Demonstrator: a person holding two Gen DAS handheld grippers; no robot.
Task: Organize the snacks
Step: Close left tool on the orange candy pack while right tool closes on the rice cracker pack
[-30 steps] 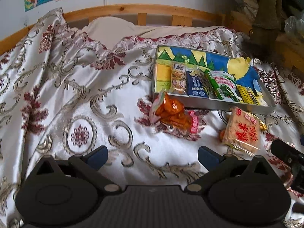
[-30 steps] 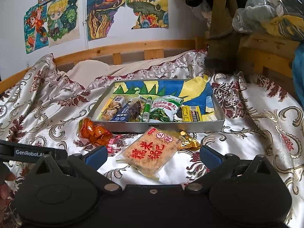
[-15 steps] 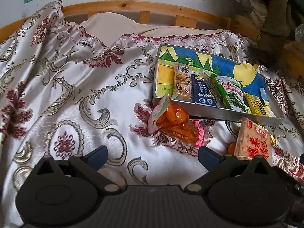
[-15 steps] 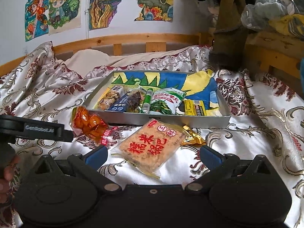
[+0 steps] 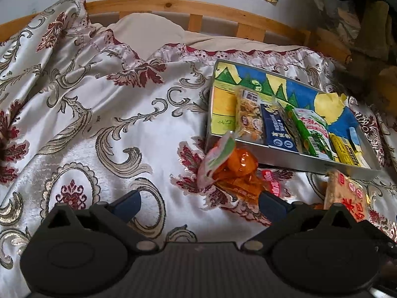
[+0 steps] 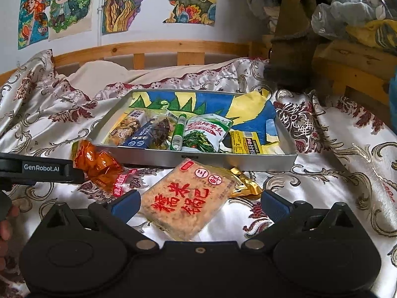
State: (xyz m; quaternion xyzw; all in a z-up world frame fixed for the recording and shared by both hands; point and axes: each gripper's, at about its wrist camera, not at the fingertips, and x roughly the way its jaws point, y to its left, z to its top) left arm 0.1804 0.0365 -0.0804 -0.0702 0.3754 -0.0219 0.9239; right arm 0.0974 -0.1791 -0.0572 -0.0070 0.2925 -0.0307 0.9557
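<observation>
A metal tray (image 6: 238, 160) (image 5: 285, 160) lined with a painted sheet holds several snack packs in a row on the bed. An orange snack bag (image 5: 235, 171) (image 6: 99, 166) lies in front of the tray's left corner. A beige rice-cracker pack (image 6: 188, 198) (image 5: 347, 196) with red characters lies in front of the tray, over a gold wrapper (image 6: 244, 185). My left gripper (image 5: 198, 202) is open, just short of the orange bag. My right gripper (image 6: 198, 202) is open, its fingers on either side of the rice-cracker pack's near end. The left gripper's arm (image 6: 37, 168) shows in the right wrist view.
The bed has a patterned satin cover (image 5: 99, 124) and a wooden rail (image 6: 153, 48) at the back. Drawings (image 6: 57, 10) hang on the wall. Clutter, a wooden frame (image 6: 352, 62) and plastic bags (image 6: 352, 7) stand at the right.
Both grippers have moved forward and lower. The left closed in on the orange bag; the right now straddles the near end of the rice-cracker pack. Both stayed open.
</observation>
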